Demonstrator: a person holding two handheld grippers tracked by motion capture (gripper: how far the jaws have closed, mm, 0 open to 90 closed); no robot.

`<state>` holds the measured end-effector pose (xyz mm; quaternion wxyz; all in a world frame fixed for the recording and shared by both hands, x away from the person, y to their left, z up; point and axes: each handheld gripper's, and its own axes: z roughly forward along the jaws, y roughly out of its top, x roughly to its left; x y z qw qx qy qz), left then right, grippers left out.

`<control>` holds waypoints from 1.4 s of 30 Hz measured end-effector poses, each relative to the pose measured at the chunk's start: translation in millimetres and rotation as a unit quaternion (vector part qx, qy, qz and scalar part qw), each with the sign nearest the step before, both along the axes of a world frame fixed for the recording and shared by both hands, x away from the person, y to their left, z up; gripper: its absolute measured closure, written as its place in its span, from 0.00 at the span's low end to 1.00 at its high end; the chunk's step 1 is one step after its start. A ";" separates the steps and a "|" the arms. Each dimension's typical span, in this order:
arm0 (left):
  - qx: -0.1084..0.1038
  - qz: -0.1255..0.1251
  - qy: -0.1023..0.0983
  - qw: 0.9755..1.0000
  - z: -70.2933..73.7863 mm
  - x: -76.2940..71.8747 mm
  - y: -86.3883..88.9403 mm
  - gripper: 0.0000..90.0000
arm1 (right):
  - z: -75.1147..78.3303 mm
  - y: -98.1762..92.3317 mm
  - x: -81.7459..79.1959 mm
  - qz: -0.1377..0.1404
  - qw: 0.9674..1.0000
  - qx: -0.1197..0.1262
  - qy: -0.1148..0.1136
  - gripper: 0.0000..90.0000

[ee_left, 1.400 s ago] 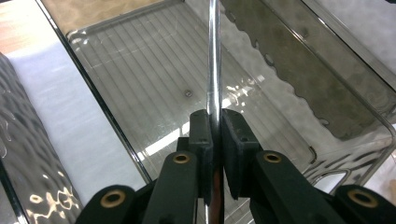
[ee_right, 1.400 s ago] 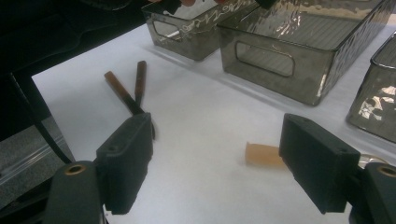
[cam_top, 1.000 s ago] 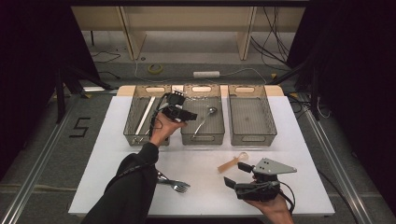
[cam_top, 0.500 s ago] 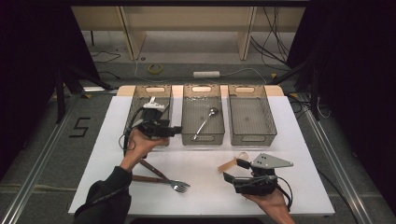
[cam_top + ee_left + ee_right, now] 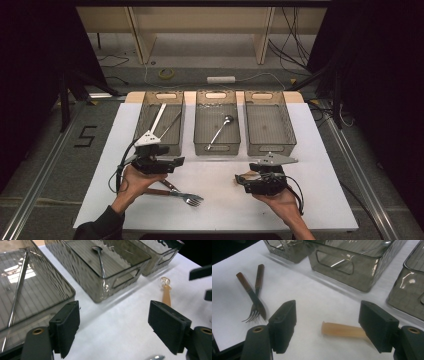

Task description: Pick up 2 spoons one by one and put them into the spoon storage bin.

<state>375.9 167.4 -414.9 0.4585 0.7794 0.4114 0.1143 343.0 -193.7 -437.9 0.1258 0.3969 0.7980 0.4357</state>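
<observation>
My left gripper (image 5: 179, 162) (image 5: 116, 325) hovers over the white table in front of the left bin (image 5: 145, 145). Its jaws have just been opening and stand open with nothing between them. A metal spoon (image 5: 220, 131) (image 5: 100, 258) lies in the middle bin (image 5: 217, 148). At the near right, my right gripper (image 5: 239, 179) (image 5: 327, 322) points left. A beige plastic spoon (image 5: 342, 330) (image 5: 166, 293) lies on the table, its handle between these jaws. They have just been closing a little, but the pads stand apart from the handle.
Two forks with brown handles (image 5: 181, 195) (image 5: 253, 296) lie crossed at the near left of the table. The left bin holds a white stick (image 5: 157, 117) and a thin metal utensil (image 5: 17, 287). The right bin (image 5: 267, 147) has nothing in it.
My left gripper has drawn back from the middle bin to the near left, and the metal spoon stays in that bin. My right gripper has moved forward over the beige spoon.
</observation>
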 end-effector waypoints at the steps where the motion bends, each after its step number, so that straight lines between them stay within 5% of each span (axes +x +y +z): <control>1: 0.004 0.001 -0.003 1.000 -1.2 -4.3 -0.4 0.28 | 0.4 -0.4 0.4 -0.001 1.000 0.000 0.001 0.35; 18: 0.013 -0.029 0.012 0.999 -13.1 -17.9 -24.0 0.23 | 6.3 -14.0 -7.2 -0.014 1.000 0.019 -0.016 0.32; 42: 0.043 -0.076 0.016 0.996 -12.2 -2.0 -81.2 0.21 | 13.8 -36.7 -22.3 -0.031 0.998 0.041 -0.035 0.32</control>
